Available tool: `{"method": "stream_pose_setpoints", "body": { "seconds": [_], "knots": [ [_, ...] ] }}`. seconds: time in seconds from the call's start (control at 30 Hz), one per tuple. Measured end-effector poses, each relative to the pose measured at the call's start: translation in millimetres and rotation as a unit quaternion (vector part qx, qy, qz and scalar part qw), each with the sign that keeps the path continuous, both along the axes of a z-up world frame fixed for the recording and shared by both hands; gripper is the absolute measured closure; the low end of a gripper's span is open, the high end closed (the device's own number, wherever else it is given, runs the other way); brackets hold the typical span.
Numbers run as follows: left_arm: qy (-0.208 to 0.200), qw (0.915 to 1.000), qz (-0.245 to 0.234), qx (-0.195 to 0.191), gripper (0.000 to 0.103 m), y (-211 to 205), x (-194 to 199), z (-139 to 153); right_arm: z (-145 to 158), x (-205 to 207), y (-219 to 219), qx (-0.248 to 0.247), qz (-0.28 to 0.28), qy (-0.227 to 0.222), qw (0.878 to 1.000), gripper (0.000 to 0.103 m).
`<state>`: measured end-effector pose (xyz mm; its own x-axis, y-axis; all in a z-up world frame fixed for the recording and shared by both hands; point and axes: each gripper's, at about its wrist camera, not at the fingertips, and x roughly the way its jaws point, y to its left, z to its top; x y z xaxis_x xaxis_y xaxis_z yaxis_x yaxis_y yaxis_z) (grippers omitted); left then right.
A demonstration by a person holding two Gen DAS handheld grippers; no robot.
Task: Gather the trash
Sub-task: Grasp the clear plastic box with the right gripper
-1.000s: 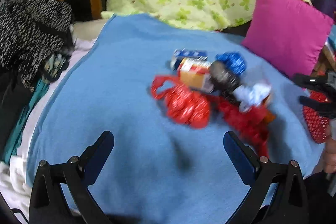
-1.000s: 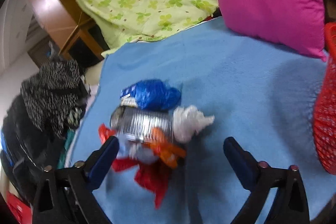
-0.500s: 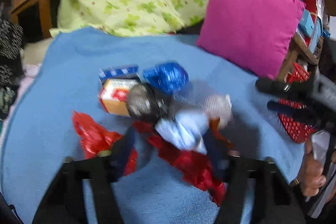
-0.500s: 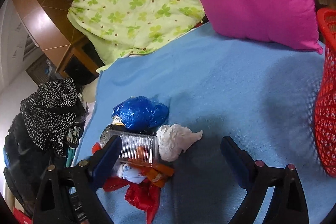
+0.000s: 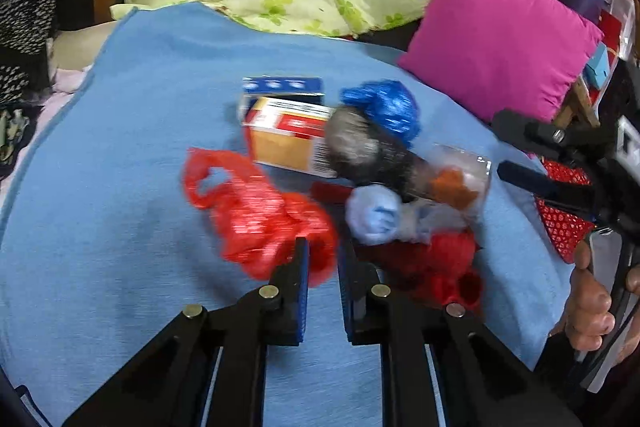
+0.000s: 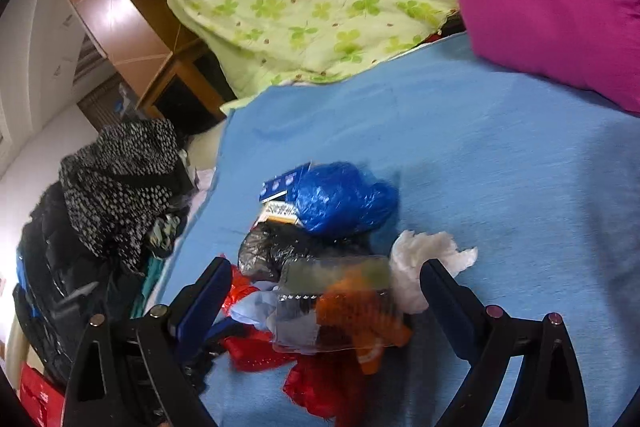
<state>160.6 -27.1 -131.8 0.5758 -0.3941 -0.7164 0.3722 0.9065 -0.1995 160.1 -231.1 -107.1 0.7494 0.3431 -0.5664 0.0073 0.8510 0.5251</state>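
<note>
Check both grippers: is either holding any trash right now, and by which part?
The left gripper is shut on the red plastic bag, pinching its crumpled near edge. The right gripper is open over the clear plastic container, holding nothing.

The left gripper (image 5: 322, 259) points steeply down, its blue-padded jaws drawn nearly together on a fold of red plastic bag (image 5: 256, 215). The right gripper (image 6: 324, 291) angles lower right, jaws spread wide; a bare hand (image 5: 596, 303) grips its handle.
</note>
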Motion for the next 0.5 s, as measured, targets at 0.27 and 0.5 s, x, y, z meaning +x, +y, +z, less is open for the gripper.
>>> {"method": "stream_pose_setpoints", "body": {
  "seconds": [0.27,0.5],
  "knots": [
    [-0.005,0.9995,0.016,-0.028,0.088,16.9,1.4,4.8,-15.1,16.0,28.6,-0.066,-0.005,0.042,0.997,0.016],
    [-0.024,0.9988,0.001,-0.043,0.047,6.9,-6.0,13.7,-21.5,8.2,14.7,-0.051,-0.022,0.057,0.997,0.027]
  ]
}}
